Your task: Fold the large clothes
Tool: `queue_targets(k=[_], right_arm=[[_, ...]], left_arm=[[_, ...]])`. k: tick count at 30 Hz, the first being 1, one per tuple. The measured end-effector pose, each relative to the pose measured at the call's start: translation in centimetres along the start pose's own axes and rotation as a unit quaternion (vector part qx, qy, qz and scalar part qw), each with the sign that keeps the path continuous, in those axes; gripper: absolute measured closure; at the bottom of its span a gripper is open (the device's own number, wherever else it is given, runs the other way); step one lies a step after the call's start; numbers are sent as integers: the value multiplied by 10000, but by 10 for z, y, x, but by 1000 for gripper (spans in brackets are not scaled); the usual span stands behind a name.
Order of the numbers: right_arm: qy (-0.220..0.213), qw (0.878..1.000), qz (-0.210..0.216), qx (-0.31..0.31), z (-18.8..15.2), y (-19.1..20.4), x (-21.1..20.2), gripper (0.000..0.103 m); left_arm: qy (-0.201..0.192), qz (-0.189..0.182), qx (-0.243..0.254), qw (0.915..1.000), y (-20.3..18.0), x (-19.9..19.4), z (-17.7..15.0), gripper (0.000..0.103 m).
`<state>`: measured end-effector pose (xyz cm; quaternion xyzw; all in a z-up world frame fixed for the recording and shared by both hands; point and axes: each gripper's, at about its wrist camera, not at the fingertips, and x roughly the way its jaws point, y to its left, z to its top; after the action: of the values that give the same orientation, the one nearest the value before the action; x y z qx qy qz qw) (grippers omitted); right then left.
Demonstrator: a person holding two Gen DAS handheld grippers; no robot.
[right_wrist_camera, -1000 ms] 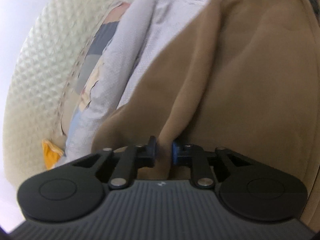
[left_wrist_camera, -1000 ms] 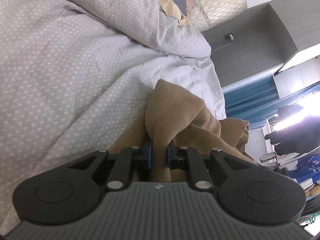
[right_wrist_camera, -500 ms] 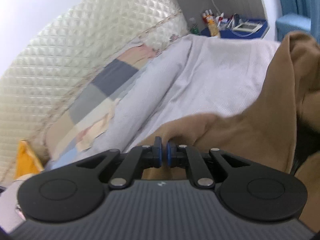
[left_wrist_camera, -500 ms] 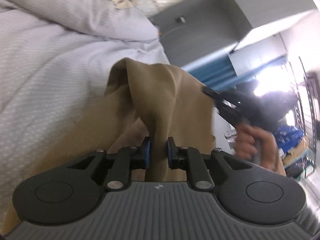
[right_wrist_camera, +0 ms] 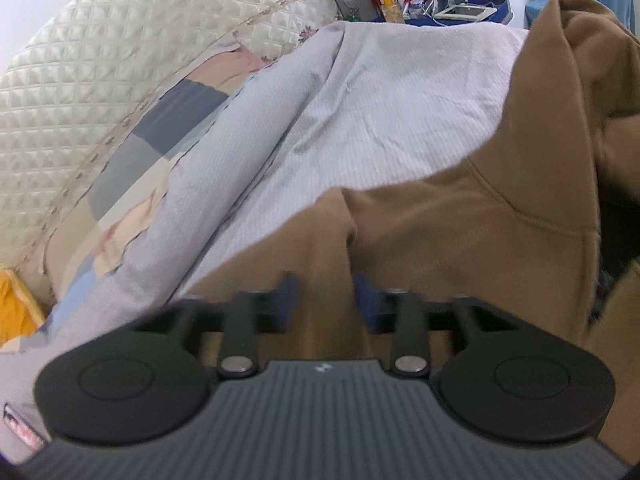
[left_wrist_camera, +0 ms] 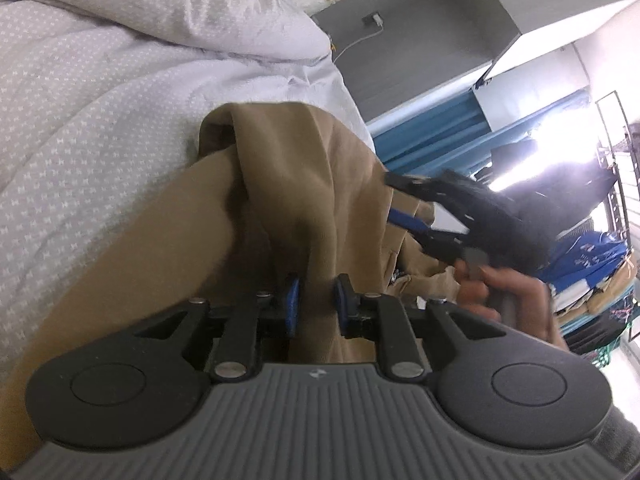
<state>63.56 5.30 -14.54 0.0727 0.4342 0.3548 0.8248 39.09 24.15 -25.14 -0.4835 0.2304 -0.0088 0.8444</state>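
Between the left gripper's opening jaws a fold of the brown garment still sits pinched; the right gripper, blurred, is opening too, its pads clear of the cloth beneath. That garment lies heaped on the pale bedspread. Beyond, a hand blurs at the frame's edge.

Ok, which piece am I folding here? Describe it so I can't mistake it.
Start at the bed with its pale dotted cover. Bunched on it lies the brown garment, a fold of it between the left claw fingers. It is the only plain brown cloth there.
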Motion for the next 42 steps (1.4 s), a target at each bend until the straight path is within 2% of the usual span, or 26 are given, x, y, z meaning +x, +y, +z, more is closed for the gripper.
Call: queue_targets(k=[1, 3, 4, 5, 8, 12, 16, 21, 24, 32, 36, 37, 39, 40, 41, 42], right_arm=[[-6, 10000, 6, -10, -6, 0, -11, 34], [-16, 10000, 19, -39, -17, 2, -31, 35], [-31, 10000, 64, -8, -25, 3, -44, 35], [-33, 9999, 101, 15, -32, 3, -55, 35], [-80, 9999, 149, -35, -61, 7, -92, 35], [35, 9999, -109, -114, -113, 16, -134, 35], [216, 9992, -181, 272, -160, 10, -159, 35], [379, 9976, -539, 229, -203, 6, -173, 35], [386, 9974, -347, 497, -219, -2, -179, 35], [477, 9964, -194, 677, -239, -6, -167, 34], [572, 9937, 70, 956, -244, -10, -158, 35], [558, 9935, 93, 985, -245, -11, -157, 36], [496, 9934, 139, 1022, -245, -12, -159, 45], [460, 9933, 112, 1053, -245, -14, -161, 60], [428, 9931, 74, 1086, -246, -16, -163, 68], [378, 9927, 110, 1139, -244, -18, -165, 70]], left_arm=[[38, 20, 20, 10000, -1, 1, -1, 76], [106, 66, 111, 9999, -5, 2, -3, 69], [137, 90, 161, 9997, -7, 2, -4, 60], [156, 106, 219, 9996, -9, 2, -5, 57], [182, 185, 339, 9991, -15, 0, -7, 56], [185, 287, 407, 9986, -21, -3, -8, 55], [221, 355, 451, 9981, -26, -11, -15, 55], [342, 439, 728, 9958, -37, -31, -37, 55], [422, 513, 940, 9933, -46, -39, -50, 55], [576, 654, 669, 9939, -49, -47, -75, 55], [639, 649, 554, 9943, -48, -45, -81, 55], [638, 653, 542, 9943, -48, -45, -81, 55], [637, 642, 511, 9946, -47, -45, -82, 55], [639, 628, 499, 9947, -47, -44, -81, 55], [643, 609, 485, 9949, -47, -44, -81, 56], [654, 586, 469, 9950, -47, -44, -80, 56]])
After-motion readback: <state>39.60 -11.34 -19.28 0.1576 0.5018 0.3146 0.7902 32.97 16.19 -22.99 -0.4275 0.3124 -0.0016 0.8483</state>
